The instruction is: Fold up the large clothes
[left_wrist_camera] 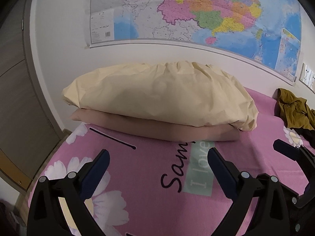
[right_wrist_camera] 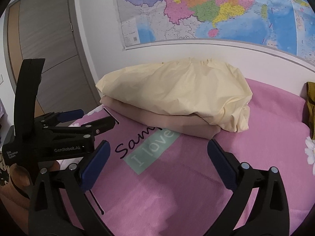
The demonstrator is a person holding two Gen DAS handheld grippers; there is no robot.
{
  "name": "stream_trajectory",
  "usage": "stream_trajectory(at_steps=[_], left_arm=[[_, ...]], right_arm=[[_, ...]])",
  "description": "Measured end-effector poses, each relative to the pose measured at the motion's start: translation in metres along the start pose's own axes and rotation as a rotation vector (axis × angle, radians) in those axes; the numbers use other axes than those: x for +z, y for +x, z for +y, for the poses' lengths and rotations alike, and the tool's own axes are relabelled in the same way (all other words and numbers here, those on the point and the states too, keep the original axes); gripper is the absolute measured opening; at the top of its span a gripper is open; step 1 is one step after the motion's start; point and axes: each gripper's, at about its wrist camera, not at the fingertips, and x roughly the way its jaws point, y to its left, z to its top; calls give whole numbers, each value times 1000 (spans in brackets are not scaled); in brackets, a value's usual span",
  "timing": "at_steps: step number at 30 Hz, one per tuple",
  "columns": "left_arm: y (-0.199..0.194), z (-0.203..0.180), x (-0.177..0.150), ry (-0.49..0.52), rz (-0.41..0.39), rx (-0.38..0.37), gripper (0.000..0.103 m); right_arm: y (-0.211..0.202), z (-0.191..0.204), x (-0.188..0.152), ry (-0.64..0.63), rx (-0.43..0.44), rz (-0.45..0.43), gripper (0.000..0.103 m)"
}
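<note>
A folded cream-yellow garment lies on top of a folded beige-pink garment at the back of a bed with a pink flowered sheet. The same stack shows in the right wrist view, cream garment on the beige one. My left gripper is open and empty, above the sheet in front of the stack. My right gripper is open and empty, also in front of the stack. The left gripper shows in the right wrist view at the left.
An olive-brown jacket lies crumpled at the right of the bed; its edge shows in the right wrist view. A large map hangs on the white wall behind. A grey door stands to the left.
</note>
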Motion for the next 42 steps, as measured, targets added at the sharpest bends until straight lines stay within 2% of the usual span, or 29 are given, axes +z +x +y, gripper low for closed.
stream_trajectory(at_steps=[42], left_arm=[[-22, -18, -15, 32, -25, 25, 96]], right_arm=[[-25, -1, -14, 34, 0, -28, 97]])
